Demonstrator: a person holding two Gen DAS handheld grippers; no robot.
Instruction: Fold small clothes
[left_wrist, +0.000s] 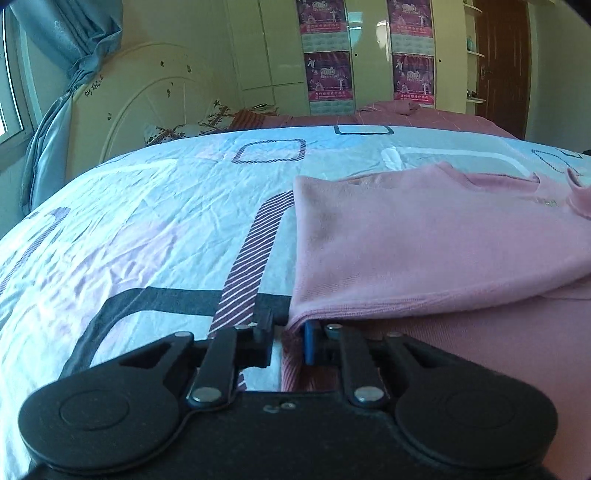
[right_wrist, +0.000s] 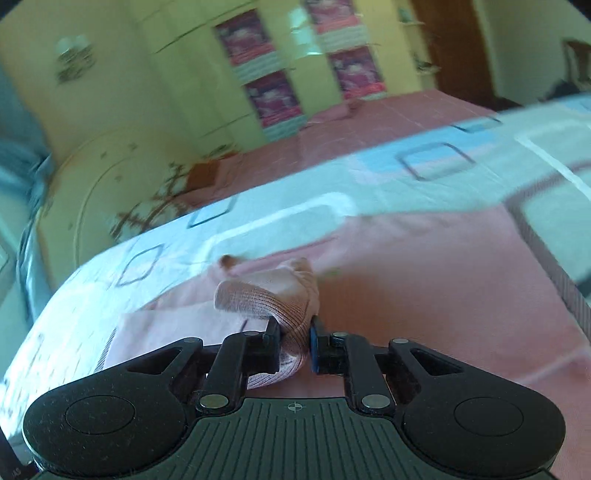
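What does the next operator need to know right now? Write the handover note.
Left gripper: shut on the near left corner of the pink garment.
Right gripper: shut on a ribbed pink cuff, bunched between the fingers.
Garment lies spread on the patterned bedsheet, one layer already turned over along its left edge.
Done: both grips taken.
Left: probably lift and carry both held parts across to make the fold, release, smooth flat. The right view is blurred, so check that grip first.
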